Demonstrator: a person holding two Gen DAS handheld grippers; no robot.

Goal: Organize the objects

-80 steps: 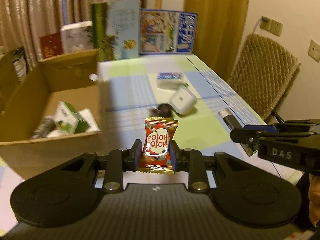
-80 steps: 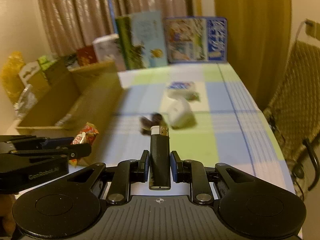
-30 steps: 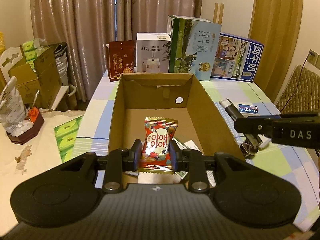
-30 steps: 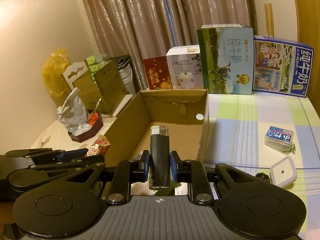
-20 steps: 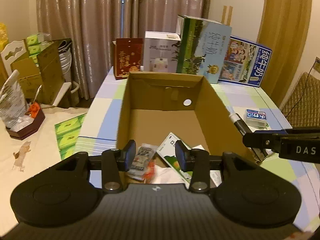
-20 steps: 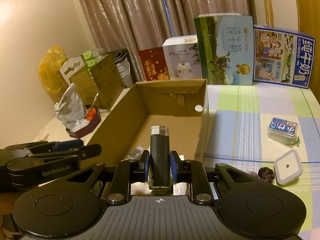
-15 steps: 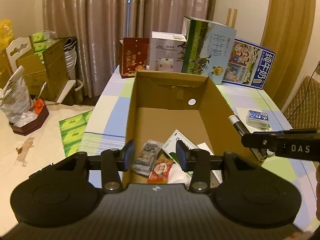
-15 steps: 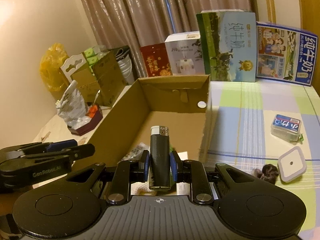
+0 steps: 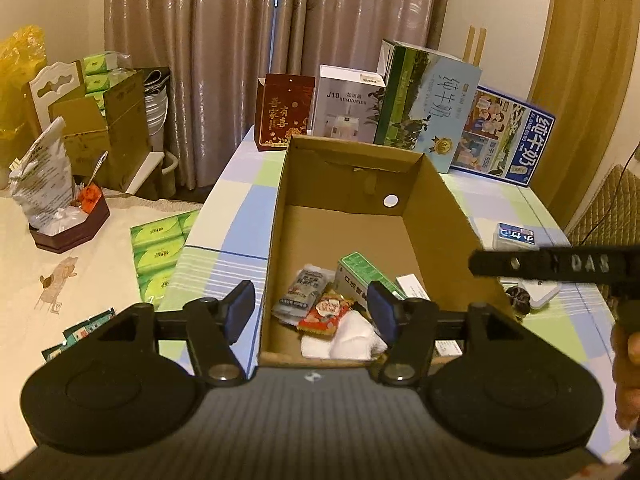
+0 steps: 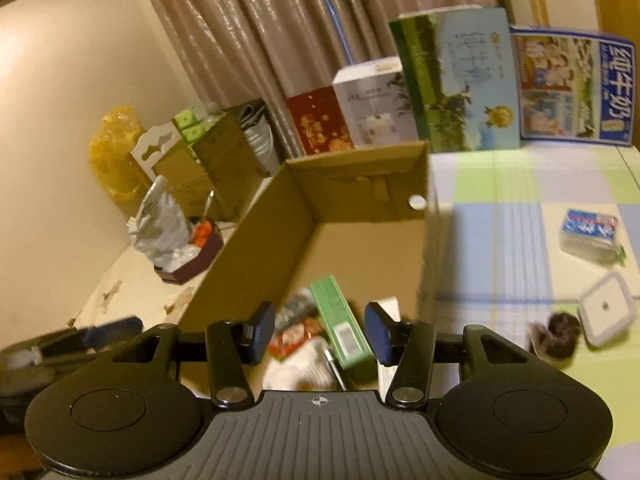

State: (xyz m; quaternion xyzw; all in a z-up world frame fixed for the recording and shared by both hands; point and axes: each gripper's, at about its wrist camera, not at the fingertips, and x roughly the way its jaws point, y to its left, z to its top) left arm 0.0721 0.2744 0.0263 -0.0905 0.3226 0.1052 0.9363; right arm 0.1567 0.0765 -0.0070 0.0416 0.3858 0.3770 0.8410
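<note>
Left gripper [image 9: 311, 312]: held over the near end of the cardboard box [image 9: 440, 216]; fingers spread wide, nothing between them.
Box contents: red candy packet [image 9: 325, 313] lying on the box floor beside a grey sachet [image 9: 302, 294], a green carton [image 10: 340, 330] and a white cloth [image 9: 348, 340], all crowded at the near end.
Lighter [image 10: 334, 366]: probably the thin metal-tipped sliver seen just below the green carton in the right wrist view; too blurred and cut off by the gripper body to confirm.
Right gripper [image 10: 318, 334]: poised above the same near end of the box; fingers parted, empty.
Table [image 10: 520, 240]: still to be cleared of a blue-labelled clear case [image 10: 588, 232], a white square container [image 10: 606, 308] and a small dark lump [image 10: 558, 334], all lying right of the box, the lump touching or just beside the container.
Step in hand: judged as release into the box just completed by both grippers.
Next move: judged to call for lifting clear of the box wall and swinging right toward the remaining table items.
Hard to make out: right wrist view motion-blurred; identity of the dark lump unclear; box floor nearest the grippers hidden behind their bodies.
</note>
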